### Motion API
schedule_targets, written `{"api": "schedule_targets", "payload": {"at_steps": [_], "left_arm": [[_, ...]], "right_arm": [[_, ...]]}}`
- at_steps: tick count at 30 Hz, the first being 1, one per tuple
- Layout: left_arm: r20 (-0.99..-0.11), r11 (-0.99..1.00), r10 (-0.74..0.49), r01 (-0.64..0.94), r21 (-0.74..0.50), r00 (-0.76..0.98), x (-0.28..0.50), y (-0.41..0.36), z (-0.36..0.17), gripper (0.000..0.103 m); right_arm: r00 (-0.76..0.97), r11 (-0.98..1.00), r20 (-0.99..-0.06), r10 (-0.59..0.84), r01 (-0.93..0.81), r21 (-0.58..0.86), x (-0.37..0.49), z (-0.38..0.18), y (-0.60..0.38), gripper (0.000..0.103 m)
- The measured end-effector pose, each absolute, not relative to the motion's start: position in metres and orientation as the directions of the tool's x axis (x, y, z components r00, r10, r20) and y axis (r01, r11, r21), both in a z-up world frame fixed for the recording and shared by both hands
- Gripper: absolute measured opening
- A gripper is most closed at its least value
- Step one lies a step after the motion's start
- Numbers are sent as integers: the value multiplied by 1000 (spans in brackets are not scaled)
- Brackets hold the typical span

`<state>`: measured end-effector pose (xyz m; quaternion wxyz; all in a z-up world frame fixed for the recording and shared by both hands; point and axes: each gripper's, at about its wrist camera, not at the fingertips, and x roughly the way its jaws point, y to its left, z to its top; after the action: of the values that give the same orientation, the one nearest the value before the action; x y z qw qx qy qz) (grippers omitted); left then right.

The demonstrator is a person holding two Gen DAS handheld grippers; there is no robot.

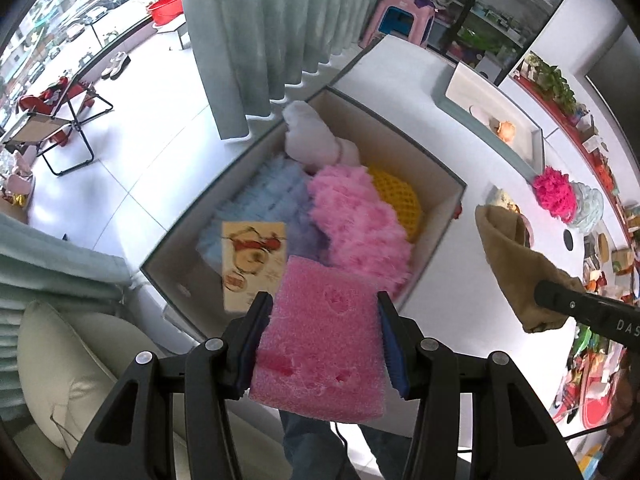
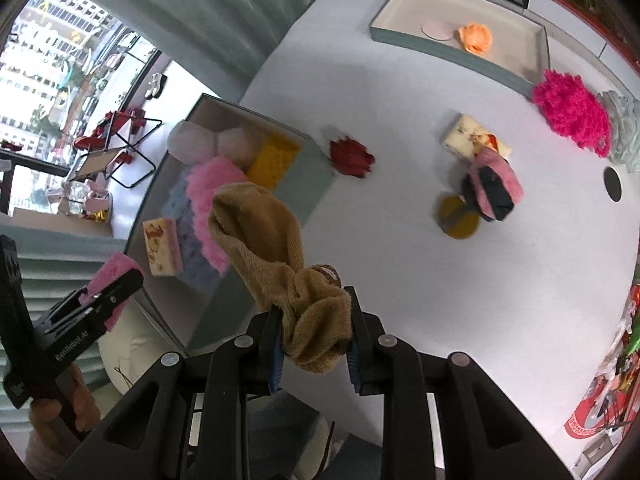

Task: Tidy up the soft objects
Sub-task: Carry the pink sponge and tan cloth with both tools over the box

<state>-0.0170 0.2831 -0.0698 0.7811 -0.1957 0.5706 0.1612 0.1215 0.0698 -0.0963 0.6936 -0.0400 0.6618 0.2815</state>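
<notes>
My left gripper (image 1: 322, 312) is shut on a pink foam sponge (image 1: 320, 340) and holds it above the near corner of an open storage box (image 1: 436, 216). The box holds a pink fluffy cloth (image 1: 360, 220), a blue cloth (image 1: 264, 200), a yellow sponge (image 1: 396, 200), white pompoms (image 1: 312, 136) and a printed sponge (image 1: 252, 264). My right gripper (image 2: 314, 312) is shut on a tan sock (image 2: 272, 248) and holds it above the box's right wall (image 2: 304, 184). The sock also shows in the left wrist view (image 1: 516, 264).
On the white table (image 2: 400, 260) lie a red flower (image 2: 352, 158), a printed sponge (image 2: 472, 138), a pink-and-black cloth (image 2: 492, 188), a yellow disc (image 2: 458, 218), a magenta pompom (image 2: 572, 114) and a grey cloth (image 2: 624, 132). A shallow tray (image 2: 460, 56) holds an orange flower (image 2: 476, 38).
</notes>
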Motion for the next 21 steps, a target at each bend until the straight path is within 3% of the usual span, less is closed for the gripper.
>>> {"api": "schedule_targets", "payload": {"at_steps": [21], "left_arm": [[-935,858,55,-495,-135,350,-13,333,-67,53]], "right_arm": [[38,809,-958,285,-545,219,117,-70,179,27]]}}
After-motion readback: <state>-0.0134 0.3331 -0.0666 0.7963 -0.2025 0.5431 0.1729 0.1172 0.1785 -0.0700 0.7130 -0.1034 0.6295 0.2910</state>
